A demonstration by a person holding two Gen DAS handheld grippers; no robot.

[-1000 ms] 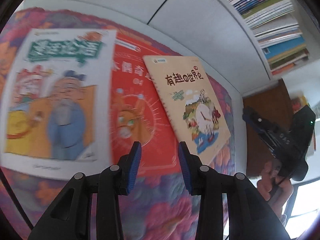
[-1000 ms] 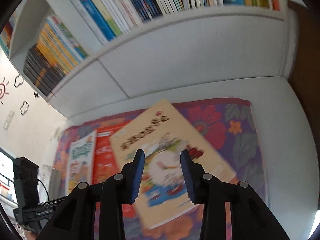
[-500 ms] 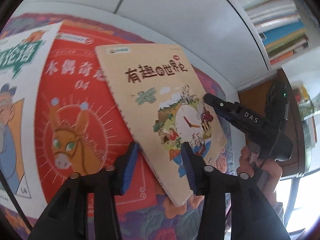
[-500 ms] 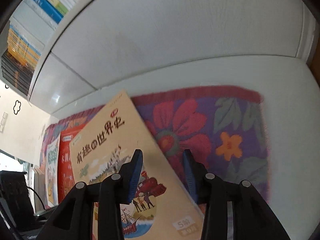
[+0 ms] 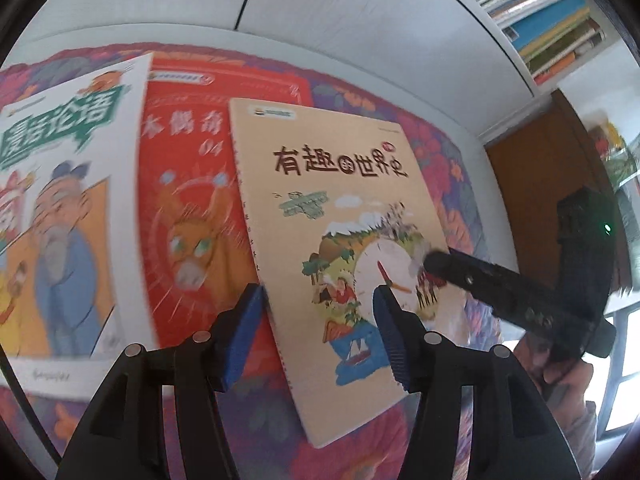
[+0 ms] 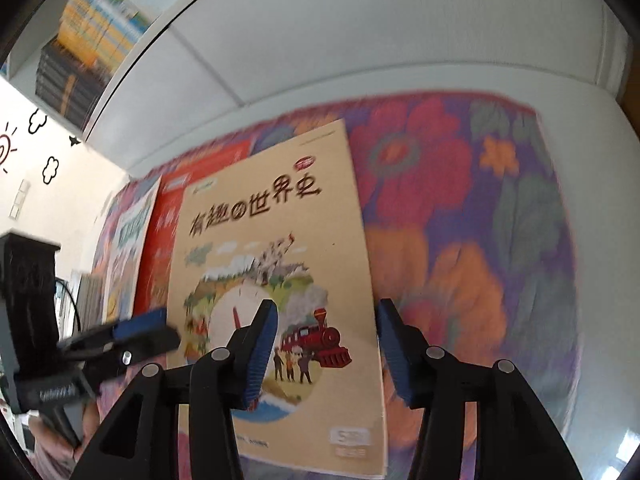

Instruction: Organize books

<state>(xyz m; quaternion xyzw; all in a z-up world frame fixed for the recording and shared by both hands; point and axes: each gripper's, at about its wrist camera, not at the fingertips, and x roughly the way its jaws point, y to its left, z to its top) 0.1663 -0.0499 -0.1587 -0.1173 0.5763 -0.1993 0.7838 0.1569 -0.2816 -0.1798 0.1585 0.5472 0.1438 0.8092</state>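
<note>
Three books lie flat on a flowered cloth (image 5: 452, 168) spread over a white surface, with white cupboard fronts and a shelf of books (image 5: 552, 16) behind.

The tan book (image 5: 340, 216) lies on top, at the right of the row, overlapping the red book (image 5: 188, 184). Left of that, and partly over it, is the white book (image 5: 68, 208). Right of the tan book the cloth is bare.

In the left wrist view the left gripper (image 5: 320, 336) hangs over the near left part of the tan book. Its jaws are opening, about half wide. The left pad sits at the book's spine edge, the right pad over the cover picture. The pads press on nothing; whether they touch the cover cannot be told.

In the right wrist view the right gripper (image 6: 326, 354) hangs over the near right part of the same book (image 6: 276, 240). Its jaws are opening too, about half wide. One pad is over the train picture, the other just past the book's right edge, above the cloth. It grips nothing.

Each gripper shows in the other's view, reaching in over the tan book from its own side. A hand (image 5: 560, 376) holds the right one.
</note>
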